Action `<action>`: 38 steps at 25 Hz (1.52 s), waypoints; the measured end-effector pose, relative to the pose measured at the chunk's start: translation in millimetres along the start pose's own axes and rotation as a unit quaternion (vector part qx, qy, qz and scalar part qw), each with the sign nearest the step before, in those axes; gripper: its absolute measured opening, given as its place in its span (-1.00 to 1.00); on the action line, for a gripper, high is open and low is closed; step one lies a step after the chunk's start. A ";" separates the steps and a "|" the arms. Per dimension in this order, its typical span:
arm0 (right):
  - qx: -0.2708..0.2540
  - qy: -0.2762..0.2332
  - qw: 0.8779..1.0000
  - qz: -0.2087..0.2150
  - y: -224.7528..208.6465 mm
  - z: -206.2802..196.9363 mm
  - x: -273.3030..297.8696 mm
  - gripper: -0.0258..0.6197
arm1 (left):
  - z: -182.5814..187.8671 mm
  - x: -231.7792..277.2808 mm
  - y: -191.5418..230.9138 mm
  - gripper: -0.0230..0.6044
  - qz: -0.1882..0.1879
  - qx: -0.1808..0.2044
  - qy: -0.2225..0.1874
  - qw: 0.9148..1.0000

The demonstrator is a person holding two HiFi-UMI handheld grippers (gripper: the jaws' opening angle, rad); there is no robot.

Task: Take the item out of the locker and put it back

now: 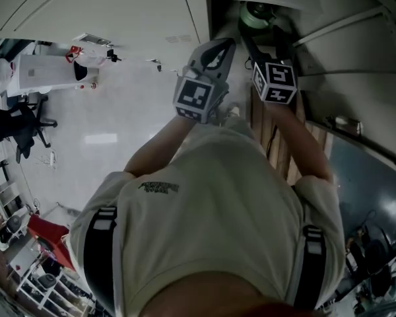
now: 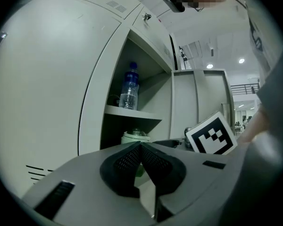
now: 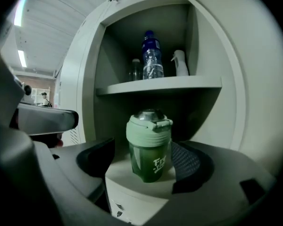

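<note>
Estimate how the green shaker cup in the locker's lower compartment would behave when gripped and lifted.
The green shaker cup looks like rigid plastic, so it probably won't crush. Its smooth, downward-tapering body may slip. Tall with a wide lid, it could tip if nudged.

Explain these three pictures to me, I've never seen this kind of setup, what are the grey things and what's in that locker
No robot here: a person holds a two-jaw gripper in each hand. The head view looks down from the person's head; the other two come from a camera on each gripper. The left gripper has its jaws together, holding nothing. The right gripper has its jaws apart on either side of a green cup, which stands on the open locker's lower level; the pads do not seem to press on it. On the shelf above stand a water bottle and a white spray bottle.
</note>
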State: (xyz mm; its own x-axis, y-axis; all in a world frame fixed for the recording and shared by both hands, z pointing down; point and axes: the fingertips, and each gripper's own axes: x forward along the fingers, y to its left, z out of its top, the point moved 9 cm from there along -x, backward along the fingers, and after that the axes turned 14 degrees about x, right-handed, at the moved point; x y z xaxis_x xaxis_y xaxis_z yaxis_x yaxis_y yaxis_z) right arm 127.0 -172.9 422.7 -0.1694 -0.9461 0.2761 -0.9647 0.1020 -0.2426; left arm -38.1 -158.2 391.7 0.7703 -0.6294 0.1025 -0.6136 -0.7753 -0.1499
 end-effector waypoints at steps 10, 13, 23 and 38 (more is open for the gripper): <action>0.009 0.031 0.999 -0.020 -11.4 -26.7 52.0 0.40 | -33.0 19.0 7.2 -0.89 -0.014 -0.001 0.036 0.999; 0.010 0.029 0.999 -0.029 -14.8 -25.2 62.2 0.44 | -35.4 20.3 9.2 -0.89 -0.012 -0.002 0.040 0.999; 0.016 0.024 0.999 -0.036 -19.9 -24.4 68.2 0.34 | -40.1 17.9 8.5 -0.89 -0.010 0.000 0.050 0.999; -0.004 -0.014 1.000 0.012 -7.7 3.5 -3.3 0.34 | -8.5 4.3 1.9 -0.89 0.000 0.012 0.020 1.000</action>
State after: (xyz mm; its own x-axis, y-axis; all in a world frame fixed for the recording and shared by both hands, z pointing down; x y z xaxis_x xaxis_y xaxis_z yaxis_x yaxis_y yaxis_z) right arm 135.7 -171.6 420.4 -0.1864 -0.9519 0.2434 -0.9622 0.1268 -0.2411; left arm -37.3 -162.8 400.2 0.7631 -0.6307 0.1414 -0.6082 -0.7747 -0.1731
